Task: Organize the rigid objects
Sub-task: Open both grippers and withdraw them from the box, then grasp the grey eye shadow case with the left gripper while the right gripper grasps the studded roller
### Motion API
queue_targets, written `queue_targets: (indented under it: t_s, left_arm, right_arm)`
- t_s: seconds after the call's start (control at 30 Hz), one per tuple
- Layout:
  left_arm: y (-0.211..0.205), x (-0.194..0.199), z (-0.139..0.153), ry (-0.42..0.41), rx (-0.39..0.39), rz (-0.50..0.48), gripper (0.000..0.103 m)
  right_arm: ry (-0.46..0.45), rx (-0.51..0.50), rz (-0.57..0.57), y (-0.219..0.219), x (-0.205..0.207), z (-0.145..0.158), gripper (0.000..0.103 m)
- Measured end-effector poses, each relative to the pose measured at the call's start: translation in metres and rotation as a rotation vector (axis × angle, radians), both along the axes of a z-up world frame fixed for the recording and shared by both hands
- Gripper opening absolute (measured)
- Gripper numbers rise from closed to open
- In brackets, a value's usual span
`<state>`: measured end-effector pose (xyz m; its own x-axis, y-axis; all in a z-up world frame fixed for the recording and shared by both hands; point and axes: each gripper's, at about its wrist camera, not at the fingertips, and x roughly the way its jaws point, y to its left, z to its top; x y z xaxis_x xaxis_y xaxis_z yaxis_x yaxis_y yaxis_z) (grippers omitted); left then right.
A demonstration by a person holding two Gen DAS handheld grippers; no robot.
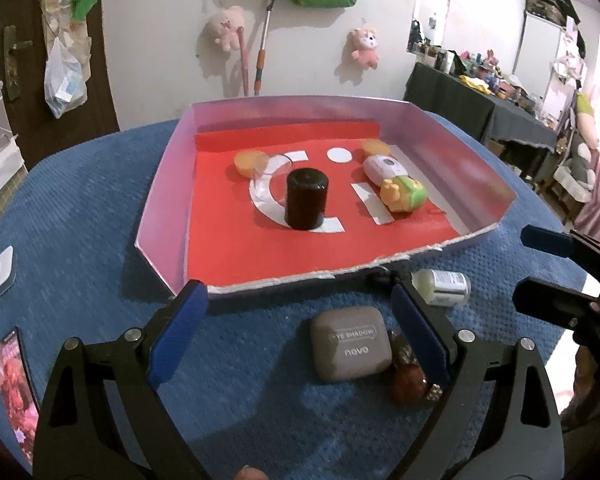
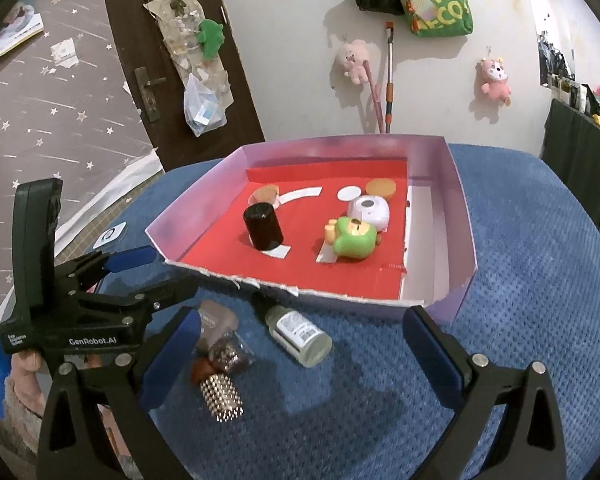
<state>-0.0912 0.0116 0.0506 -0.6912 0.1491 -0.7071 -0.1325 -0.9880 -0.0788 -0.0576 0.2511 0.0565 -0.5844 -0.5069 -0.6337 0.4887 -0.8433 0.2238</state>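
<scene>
Left gripper [image 1: 300, 312] points forward and down, jaws wide apart, blue pads [image 1: 178, 332] splayed at 10 and 2 o'clock, nothing pressed between them. In the right wrist view it shows at 9 o'clock, side-on, black body upright. A hand [image 2: 24, 364] grips its handle from below, a fuzzy sleeve behind it. Right gripper [image 2: 304, 344] also tilts down, jaws spread wide, pads clear of anything. From the left wrist view its blue-tipped fingers [image 1: 540, 238] enter at 3 o'clock, parted. A fingertip [image 1: 250, 473] peeks in at 6 o'clock.
</scene>
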Motion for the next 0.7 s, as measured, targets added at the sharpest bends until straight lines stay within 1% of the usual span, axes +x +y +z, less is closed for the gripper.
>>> queue_targets:
  t_s: [0.1, 0.23, 0.43, 0.6, 0.7]
  left_arm:
    - [0.001, 0.001, -0.004, -0.016, 0.011, -0.006, 0.094]
    - [0.003, 0.003, -0.011, -0.032, -0.003, -0.002, 0.094]
    - [0.006, 0.004, -0.020, -0.054, -0.014, -0.006, 0.094]
    - [0.010, 0.002, -0.028, -0.084, 0.001, -0.031, 0.094]
    - [0.011, -0.001, -0.032, -0.097, -0.002, -0.024, 0.094]
  right_arm:
    - [-0.009, 0.005, 0.004, 0.001, 0.005, -0.004, 0.103]
    - [-0.022, 0.021, 0.020, -0.002, 0.011, -0.012, 0.103]
    - [-0.033, 0.076, 0.061, -0.013, 0.025, -0.025, 0.103]
    - [-0.033, 0.109, 0.095, -0.022, 0.034, -0.033, 0.103]
    - [-0.030, 0.122, 0.117, -0.028, 0.039, -0.037, 0.103]
